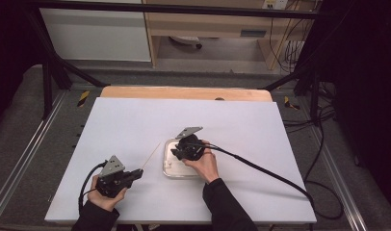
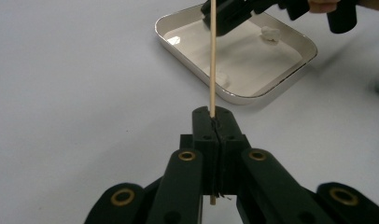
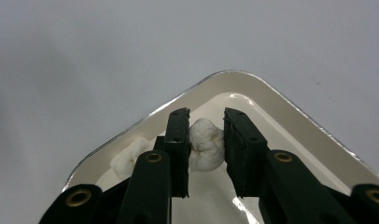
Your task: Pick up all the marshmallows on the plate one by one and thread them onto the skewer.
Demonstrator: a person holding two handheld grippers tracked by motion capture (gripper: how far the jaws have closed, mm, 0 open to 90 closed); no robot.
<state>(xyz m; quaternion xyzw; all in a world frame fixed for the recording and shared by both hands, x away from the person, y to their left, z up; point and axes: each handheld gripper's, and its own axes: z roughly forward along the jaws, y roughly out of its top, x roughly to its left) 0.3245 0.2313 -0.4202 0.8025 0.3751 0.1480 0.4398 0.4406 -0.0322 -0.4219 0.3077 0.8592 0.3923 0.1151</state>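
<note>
White board (image 1: pixel 136 125) is lying over a wooden table (image 1: pixel 184 92), grey carpet and black frame rails running around it; pale cabinets are standing behind. Left gripper (image 2: pixel 214 116) is resting near the board's front left, jaws together, clamping a thin wooden skewer (image 2: pixel 212 60) that is pointing toward the tray (image 2: pixel 290 70). Right gripper (image 3: pixel 205 140) is reaching down into the tray near mid-board, jaws pressing on a white lump (image 3: pixel 205 144). Another lump (image 3: pixel 129 161) is lying just beside it.

No text, label, brand, number or sign can be read on anything in these three views.
</note>
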